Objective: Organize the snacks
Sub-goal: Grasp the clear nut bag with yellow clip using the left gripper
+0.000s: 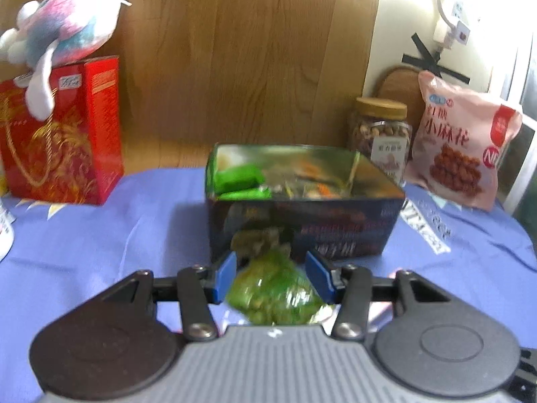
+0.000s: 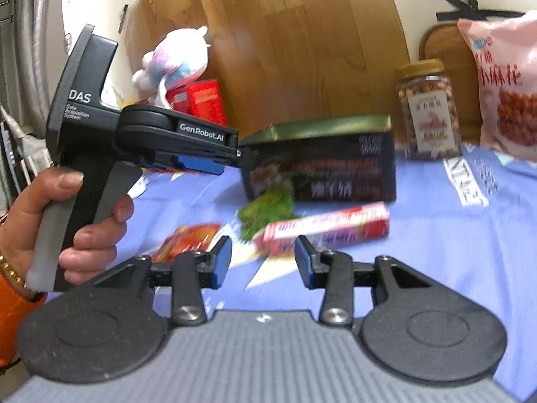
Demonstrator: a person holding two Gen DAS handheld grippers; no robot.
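Left tool (image 1: 272, 277): I see its blue pads spread around a crinkly green snack packet (image 1: 273, 294), apparently not squeezing it, just before the dark rectangular open tin (image 1: 303, 231). Right tool (image 2: 263, 257) gapes empty near a long red-and-white carton (image 2: 324, 231) on the blue-clothed counter (image 2: 436, 235).

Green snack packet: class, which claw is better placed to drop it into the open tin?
Left. The left claw straddles the green snack packet before the tin; the right claw is empty, facing the long red box.
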